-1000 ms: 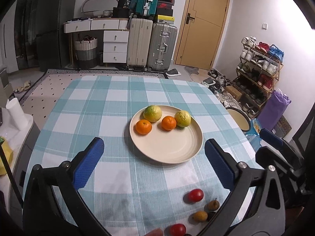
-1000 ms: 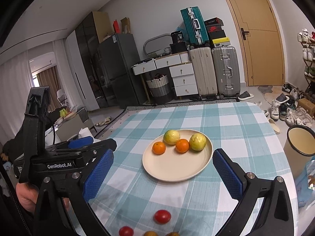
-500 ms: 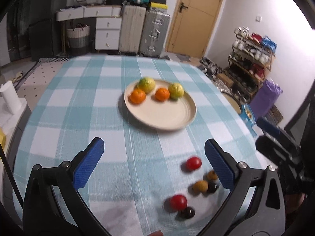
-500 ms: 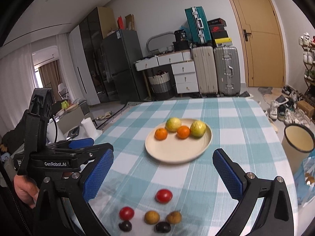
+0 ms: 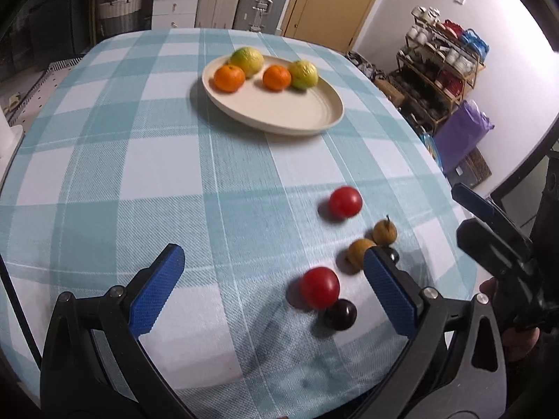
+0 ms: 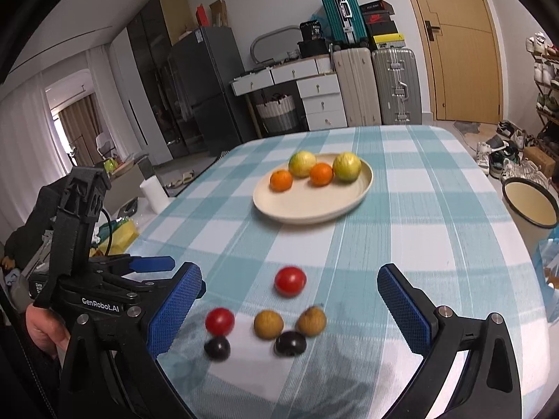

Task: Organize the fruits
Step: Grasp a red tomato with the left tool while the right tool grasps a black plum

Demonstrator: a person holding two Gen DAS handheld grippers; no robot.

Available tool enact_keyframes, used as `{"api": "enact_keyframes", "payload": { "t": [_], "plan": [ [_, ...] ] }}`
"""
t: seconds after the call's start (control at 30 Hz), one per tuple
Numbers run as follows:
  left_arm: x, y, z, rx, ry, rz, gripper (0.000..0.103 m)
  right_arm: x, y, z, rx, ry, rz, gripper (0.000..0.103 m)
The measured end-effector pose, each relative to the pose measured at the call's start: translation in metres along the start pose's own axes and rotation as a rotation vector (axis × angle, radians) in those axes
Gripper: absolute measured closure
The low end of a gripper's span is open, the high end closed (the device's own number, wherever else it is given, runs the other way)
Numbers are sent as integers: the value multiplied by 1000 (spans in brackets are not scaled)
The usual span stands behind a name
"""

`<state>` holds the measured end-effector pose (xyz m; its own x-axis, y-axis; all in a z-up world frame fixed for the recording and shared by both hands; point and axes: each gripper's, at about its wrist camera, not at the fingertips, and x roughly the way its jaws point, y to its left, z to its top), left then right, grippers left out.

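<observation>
A cream plate [image 5: 297, 111] [image 6: 307, 206] on the checked tablecloth holds two oranges [image 5: 229, 77] and two yellow-green citrus fruits [image 5: 303, 75]. Near the table's front edge lie two red tomatoes [image 5: 345, 201] [image 5: 319, 287], two brown fruits [image 6: 268, 324] [image 6: 311, 320] and two dark plums [image 6: 217, 347] [image 6: 290, 343]. My left gripper [image 5: 272, 289] is open and empty, above the cloth just left of the loose fruit. My right gripper [image 6: 290, 307] is open and empty, hovering over the loose fruit.
The left gripper's body [image 6: 91, 279] shows at the left of the right wrist view. A cream bucket [image 6: 529, 206] stands off the table's right side. Suitcases [image 6: 394, 83], drawers and a shoe rack [image 5: 443, 56] line the room behind.
Both grippers have drawn back and tilted down toward the near table edge. The loose tomatoes, brown fruits and plums have come fully into view. Both stay open.
</observation>
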<state>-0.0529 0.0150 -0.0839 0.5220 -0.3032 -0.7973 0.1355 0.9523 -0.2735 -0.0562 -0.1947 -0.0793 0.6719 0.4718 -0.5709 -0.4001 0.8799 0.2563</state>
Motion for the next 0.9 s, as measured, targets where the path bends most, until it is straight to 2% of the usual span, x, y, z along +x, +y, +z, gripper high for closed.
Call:
{"api": "enact_keyframes", "payload": {
  "t": [0.33, 0.5, 0.57, 0.77, 0.9],
  "plan": [
    [13, -7, -5, 26, 61, -10, 2, 3, -1, -22, 28, 57, 6, 0],
    [16, -12, -7, 54, 70, -22, 16, 4, -2, -27, 34, 66, 0, 0],
    [17, -14, -8, 61, 72, -28, 26, 5, -1, -28, 38, 71, 1, 0],
    [22, -16, -10, 64, 97, -72, 48, 6, -5, -32, 52, 83, 1, 0],
    [28, -16, -12, 58, 129, -86, 56, 5, -7, -33, 60, 83, 3, 0]
  ]
}}
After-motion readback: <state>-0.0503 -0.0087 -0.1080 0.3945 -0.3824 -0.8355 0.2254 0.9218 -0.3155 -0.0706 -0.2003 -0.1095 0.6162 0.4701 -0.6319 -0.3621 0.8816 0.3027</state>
